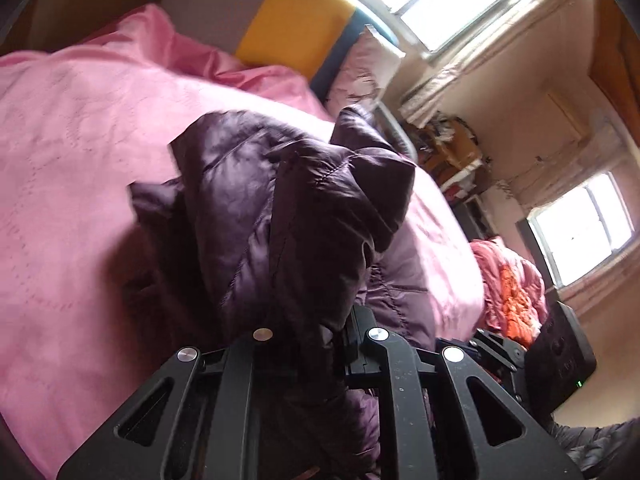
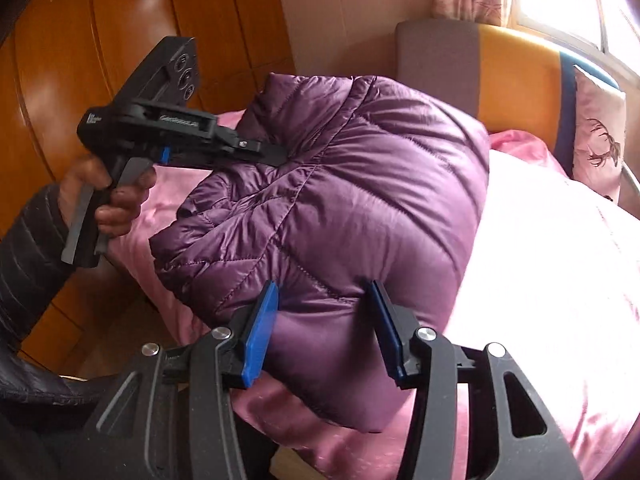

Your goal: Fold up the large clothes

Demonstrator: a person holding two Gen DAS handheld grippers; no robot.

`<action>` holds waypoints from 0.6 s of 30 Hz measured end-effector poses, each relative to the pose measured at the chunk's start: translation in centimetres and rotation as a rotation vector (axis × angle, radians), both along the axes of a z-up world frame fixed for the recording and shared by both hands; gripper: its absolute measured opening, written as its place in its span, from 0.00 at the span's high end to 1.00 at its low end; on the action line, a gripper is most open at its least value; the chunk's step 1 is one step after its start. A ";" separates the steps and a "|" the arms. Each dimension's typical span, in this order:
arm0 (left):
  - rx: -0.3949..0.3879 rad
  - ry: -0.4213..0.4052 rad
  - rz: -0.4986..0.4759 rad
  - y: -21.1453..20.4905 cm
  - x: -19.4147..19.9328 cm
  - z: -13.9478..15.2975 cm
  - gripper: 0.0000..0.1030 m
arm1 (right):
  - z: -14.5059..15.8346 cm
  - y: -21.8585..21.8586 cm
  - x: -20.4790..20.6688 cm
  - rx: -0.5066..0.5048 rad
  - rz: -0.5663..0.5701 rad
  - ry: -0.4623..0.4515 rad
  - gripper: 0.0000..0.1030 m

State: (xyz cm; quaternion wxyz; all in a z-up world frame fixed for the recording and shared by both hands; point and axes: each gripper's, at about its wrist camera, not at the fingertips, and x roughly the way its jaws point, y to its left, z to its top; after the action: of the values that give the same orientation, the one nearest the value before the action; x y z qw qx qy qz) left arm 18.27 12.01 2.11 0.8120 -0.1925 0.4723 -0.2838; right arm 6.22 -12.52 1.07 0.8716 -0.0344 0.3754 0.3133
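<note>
A pink bedspread (image 2: 560, 280) covers the bed, and on it the purple quilted jacket (image 2: 340, 184) lies bunched in a mound near the bed's edge. The left gripper (image 2: 280, 156) (a hand (image 2: 116, 200) squeezes its handle) is clamped on a fold at the jacket's top. The right gripper (image 2: 324, 320) stands apart, its blue pads (image 2: 260, 336) flanking the jacket's lower edge without pinching it.

Daylight floods in from the windows (image 1: 440, 0), which we see blown out to white. Glare washes the pink bedspread (image 2: 560, 280) in the right wrist view. Fisheye curvature bends both frames' dark-cornered edges; slight motion blur softens the left wrist view.
</note>
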 end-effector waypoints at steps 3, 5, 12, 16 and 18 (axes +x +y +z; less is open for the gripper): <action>0.033 0.082 0.105 2.0 0.0 -2.6 0.82 | -1.5 2.8 -0.7 -0.049 0.030 -0.002 0.54; 0.062 0.109 0.173 2.7 -0.6 -4.5 0.79 | -2.6 4.6 -0.9 -0.094 0.046 -0.023 0.54; 0.129 0.049 0.251 2.7 -2.3 -5.0 0.65 | -1.9 4.4 0.3 -0.138 0.165 0.021 0.53; 0.175 0.008 0.276 2.4 -2.9 -4.5 0.60 | 2.1 0.7 2.7 0.021 0.175 0.050 0.48; 0.199 -0.010 0.290 2.4 -3.0 -4.3 0.50 | 4.3 -0.9 4.7 0.091 0.105 0.012 0.40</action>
State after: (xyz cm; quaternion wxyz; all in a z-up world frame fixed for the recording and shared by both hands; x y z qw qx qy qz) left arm 15.22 14.41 -2.18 0.8617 -0.1759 0.4615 -0.1165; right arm 10.88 -13.41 5.39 0.8525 -0.0124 0.3636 0.3754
